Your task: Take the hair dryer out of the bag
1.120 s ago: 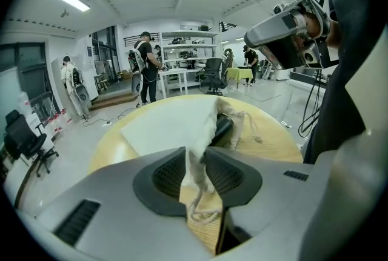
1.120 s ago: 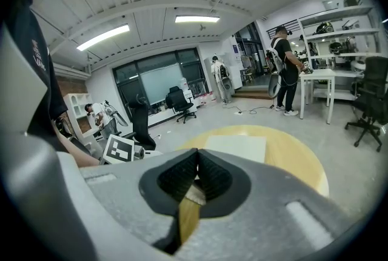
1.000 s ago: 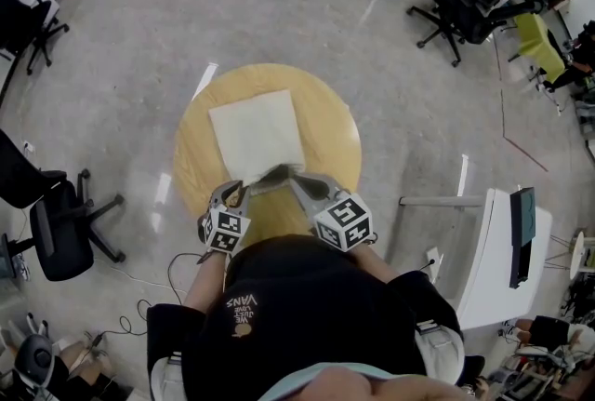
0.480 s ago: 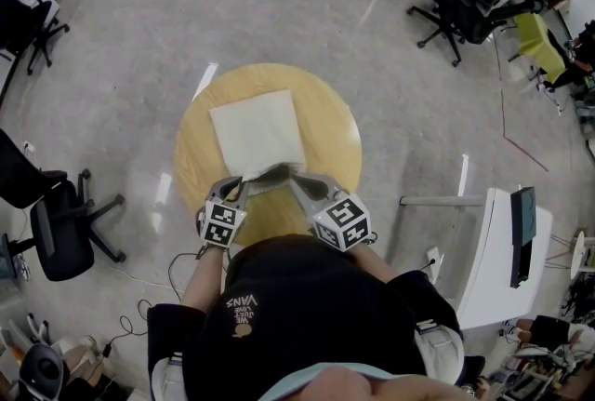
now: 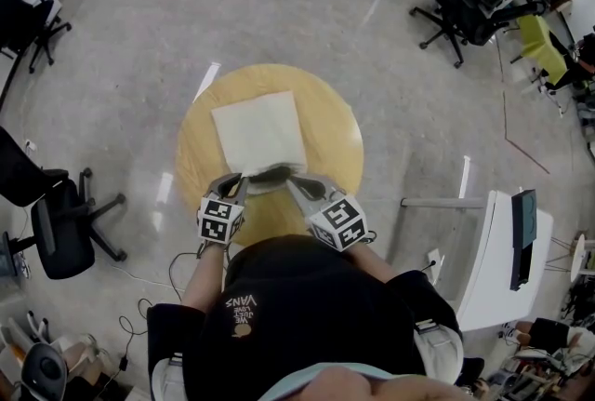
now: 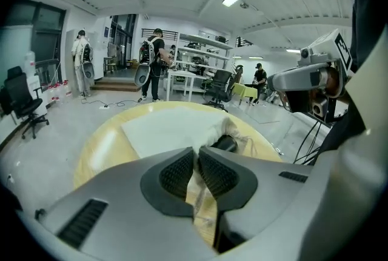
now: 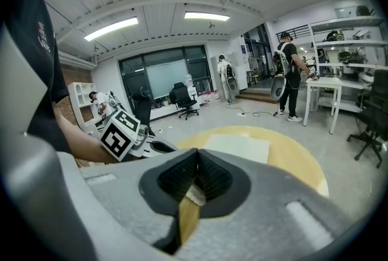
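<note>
The left gripper is closing on one lip of the white cloth bag, the right gripper is clamping the other, and the black hair dryer is showing inside.

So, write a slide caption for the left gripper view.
Left gripper closing its jaws on the rim of the bag, dark hair dryer showing in its mouth, round table beneath.
</note>
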